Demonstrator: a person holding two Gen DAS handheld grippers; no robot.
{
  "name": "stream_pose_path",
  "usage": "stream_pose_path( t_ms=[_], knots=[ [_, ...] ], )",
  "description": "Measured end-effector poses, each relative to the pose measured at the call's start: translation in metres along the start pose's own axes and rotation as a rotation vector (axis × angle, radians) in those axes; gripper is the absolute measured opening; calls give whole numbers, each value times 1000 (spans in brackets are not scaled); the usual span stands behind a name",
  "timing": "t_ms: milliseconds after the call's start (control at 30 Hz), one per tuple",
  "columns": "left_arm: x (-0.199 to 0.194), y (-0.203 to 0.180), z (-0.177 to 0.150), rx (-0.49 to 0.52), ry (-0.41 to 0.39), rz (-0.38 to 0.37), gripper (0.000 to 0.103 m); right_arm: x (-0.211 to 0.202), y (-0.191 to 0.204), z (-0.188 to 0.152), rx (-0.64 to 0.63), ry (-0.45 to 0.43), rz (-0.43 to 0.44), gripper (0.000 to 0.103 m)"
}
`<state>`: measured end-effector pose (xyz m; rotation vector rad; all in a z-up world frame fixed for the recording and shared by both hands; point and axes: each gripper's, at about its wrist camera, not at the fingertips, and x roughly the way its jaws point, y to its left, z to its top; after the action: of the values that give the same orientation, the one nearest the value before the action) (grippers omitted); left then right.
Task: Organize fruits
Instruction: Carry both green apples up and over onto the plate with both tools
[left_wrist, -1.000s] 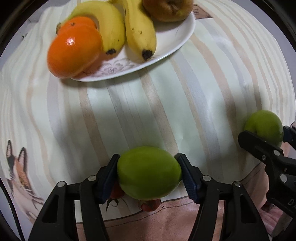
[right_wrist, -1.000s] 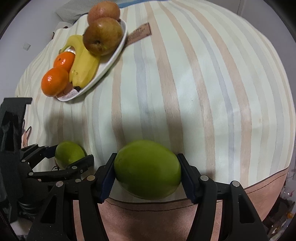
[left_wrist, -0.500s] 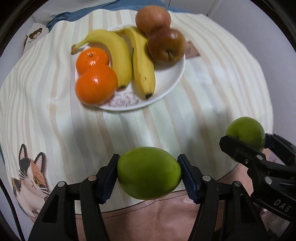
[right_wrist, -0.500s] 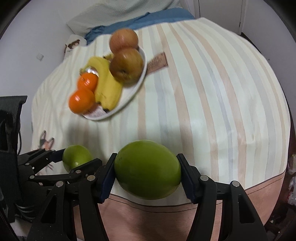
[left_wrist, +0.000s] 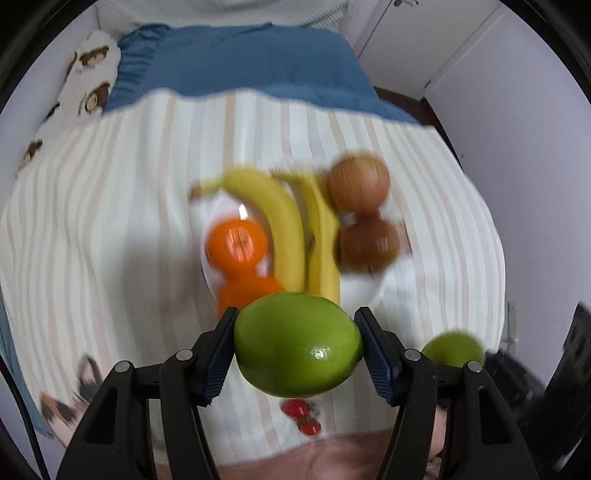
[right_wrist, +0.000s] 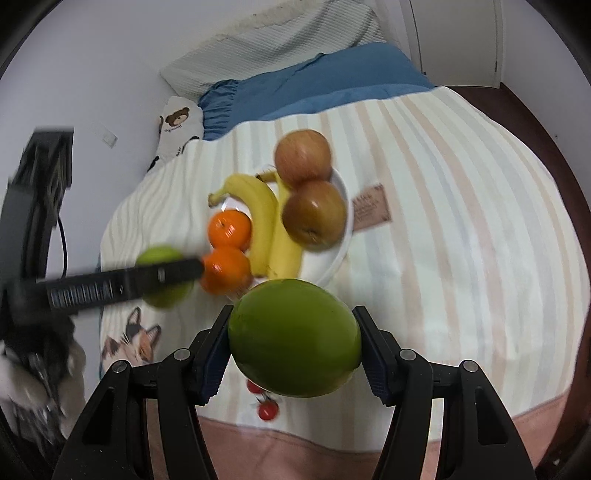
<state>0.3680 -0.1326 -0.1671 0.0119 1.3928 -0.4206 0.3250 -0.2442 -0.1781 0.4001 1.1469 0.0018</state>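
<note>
left gripper (left_wrist: 297, 352) clamps a green fruit (left_wrist: 297, 341) | right gripper (right_wrist: 293, 345) clamps another (right_wrist: 293, 336) | plate (right_wrist: 341, 221): bananas (right_wrist: 264, 221), oranges (right_wrist: 229, 225), apples (right_wrist: 303, 158), beyond both

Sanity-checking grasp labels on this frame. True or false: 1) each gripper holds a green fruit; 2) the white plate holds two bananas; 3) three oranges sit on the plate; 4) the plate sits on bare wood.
1) True: the left gripper and the right gripper each clamp a round green fruit.
2) True: two yellow bananas lie on the white plate.
3) False: two oranges.
4) False: it rests on a striped cloth.
</note>
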Motion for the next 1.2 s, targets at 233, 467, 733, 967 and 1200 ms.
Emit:
stream_pose_path(
  t_ms=[233, 467, 733, 967, 1200],
  knots=[
    [19, 17, 69, 40, 26, 34, 61, 47, 18, 31, 53, 41, 50, 65],
    [63, 20, 101, 75, 103, 66, 61, 82, 18, 40, 119, 78, 41, 65],
    [92, 24, 104, 56, 168, 30, 61, 98, 21, 44, 137, 89, 21, 65],
    [109, 32, 96, 24, 221, 1, 61, 113, 28, 47, 151, 105, 16, 65],
    [116, 35, 90, 36, 243, 10, 61, 131, 34, 44, 165, 125, 1, 66]
  ],
)
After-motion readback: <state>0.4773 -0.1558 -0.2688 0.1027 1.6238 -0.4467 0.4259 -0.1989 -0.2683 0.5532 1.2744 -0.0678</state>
